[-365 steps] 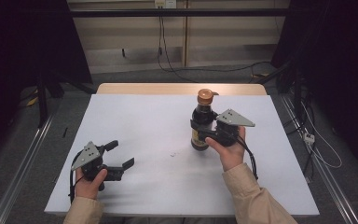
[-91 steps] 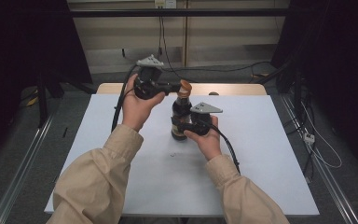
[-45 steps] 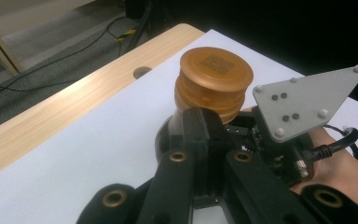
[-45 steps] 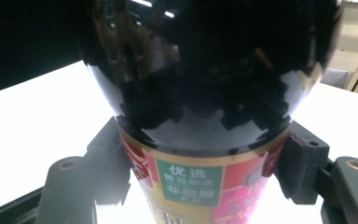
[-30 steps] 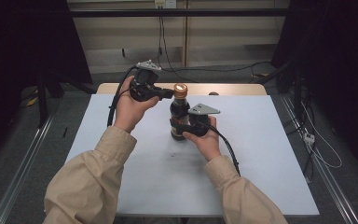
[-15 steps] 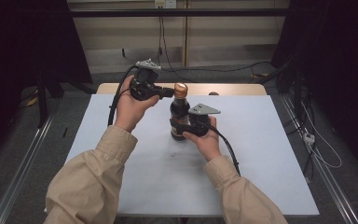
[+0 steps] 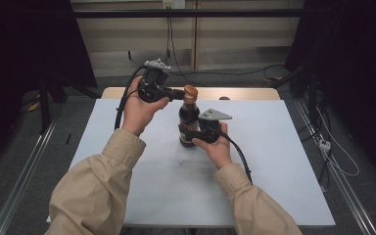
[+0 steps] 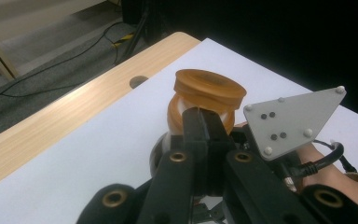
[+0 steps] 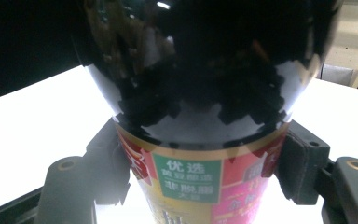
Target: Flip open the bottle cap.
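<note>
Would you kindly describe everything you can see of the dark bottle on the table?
The bottle stands upright on the white table. Its glossy, near-black body carries a red, gold and green label with Chinese characters. An orange-brown ridged cap tops it. The right gripper clamps the labelled body; the left gripper grips the cap from the side.

Dim room, bright table, soft focus

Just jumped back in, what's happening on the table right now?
A person is working on a dark sauce bottle standing on the white table. The right claw is shut on the bottle's labelled body, holding it upright. The left claw is closed on the neck just under the brown cap, which is on the bottle.
</note>
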{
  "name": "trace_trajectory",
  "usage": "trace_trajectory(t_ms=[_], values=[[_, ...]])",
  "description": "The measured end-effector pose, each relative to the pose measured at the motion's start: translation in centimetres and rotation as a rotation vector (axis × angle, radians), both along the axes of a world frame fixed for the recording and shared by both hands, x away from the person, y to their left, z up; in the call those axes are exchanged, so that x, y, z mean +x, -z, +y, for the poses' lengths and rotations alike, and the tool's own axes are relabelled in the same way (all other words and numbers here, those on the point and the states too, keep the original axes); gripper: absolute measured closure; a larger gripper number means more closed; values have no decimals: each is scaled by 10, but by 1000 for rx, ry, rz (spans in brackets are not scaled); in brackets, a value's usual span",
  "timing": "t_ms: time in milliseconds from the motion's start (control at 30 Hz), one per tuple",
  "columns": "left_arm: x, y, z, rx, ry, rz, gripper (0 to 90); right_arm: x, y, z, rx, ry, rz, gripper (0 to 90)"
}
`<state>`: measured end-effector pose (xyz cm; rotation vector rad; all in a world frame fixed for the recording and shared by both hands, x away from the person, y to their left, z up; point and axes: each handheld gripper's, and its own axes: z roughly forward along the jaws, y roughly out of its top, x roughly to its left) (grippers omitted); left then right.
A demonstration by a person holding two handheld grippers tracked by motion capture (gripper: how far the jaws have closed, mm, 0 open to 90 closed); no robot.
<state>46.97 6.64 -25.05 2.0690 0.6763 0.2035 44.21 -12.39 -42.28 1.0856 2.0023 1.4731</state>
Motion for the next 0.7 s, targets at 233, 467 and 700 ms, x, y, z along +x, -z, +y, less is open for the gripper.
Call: trace_trajectory(t_ms=[233, 467, 700], values=[[2, -2, -2, -4, 1, -1, 900, 1, 0, -1, 5, -1, 4, 302], [3, -2, -3, -5, 6, -3, 900, 1, 1, -1, 13, -1, 4, 301], [3, -3, -4, -5, 2, -4, 900, 1, 1, -1, 8, -1, 5, 301]])
